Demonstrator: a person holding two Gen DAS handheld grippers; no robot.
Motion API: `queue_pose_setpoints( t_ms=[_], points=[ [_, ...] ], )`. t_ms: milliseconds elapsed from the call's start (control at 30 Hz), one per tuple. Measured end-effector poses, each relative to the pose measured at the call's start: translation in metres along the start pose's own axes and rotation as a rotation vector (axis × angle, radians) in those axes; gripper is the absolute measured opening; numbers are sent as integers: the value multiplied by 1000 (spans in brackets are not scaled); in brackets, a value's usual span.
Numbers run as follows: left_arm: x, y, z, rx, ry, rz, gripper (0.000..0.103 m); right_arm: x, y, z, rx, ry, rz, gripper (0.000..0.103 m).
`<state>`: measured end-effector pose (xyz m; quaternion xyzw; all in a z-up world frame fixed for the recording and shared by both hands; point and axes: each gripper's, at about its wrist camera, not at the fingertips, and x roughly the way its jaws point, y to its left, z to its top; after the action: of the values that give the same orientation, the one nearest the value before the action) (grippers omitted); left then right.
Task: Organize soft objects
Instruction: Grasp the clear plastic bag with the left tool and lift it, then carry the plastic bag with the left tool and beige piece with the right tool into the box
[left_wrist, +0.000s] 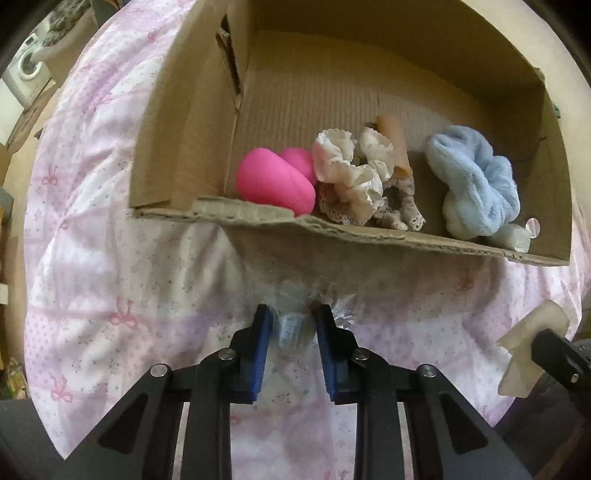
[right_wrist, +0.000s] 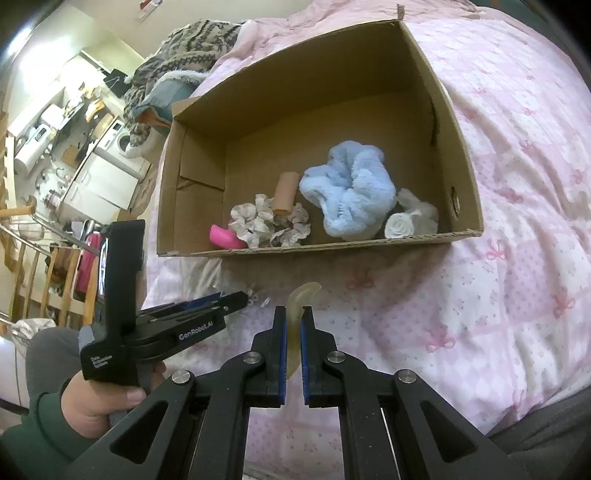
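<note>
Cardboard box (left_wrist: 369, 236) sits on the bed (left_wrist: 110, 258), open top, torn corrugated near edge. The back half of its floor is bare; contents are bunched along the near wall: smooth pink silicone piece (left_wrist: 275, 184) at left, frilly cream scrunchie (left_wrist: 349, 173) and tan tube (left_wrist: 393, 144) in the middle, fluffy blue scrunchie (left_wrist: 476, 184) at right, white roll (right_wrist: 400, 226) in the near right corner.

Left gripper (left_wrist: 291, 325) is clamped on a crinkly clear-wrapped item (left_wrist: 291, 328), just short of the box's near edge. Right gripper (right_wrist: 293, 328) is pinching a thin translucent beige curved piece (right_wrist: 301, 295) over the quilted bed, apart from the box.
</note>
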<state>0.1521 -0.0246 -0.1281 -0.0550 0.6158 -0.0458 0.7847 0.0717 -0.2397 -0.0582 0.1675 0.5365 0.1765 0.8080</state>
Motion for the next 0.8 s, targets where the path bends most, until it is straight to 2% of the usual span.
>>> queue_pose_setpoints(
  t_ms=[233, 800],
  points=[
    [-12, 0, -11, 22, -21, 31, 23, 3, 2, 1, -10, 1, -19, 8],
    [-54, 25, -40, -22, -77, 65, 23, 10, 7, -2, -42, 0, -58, 8]
  ],
)
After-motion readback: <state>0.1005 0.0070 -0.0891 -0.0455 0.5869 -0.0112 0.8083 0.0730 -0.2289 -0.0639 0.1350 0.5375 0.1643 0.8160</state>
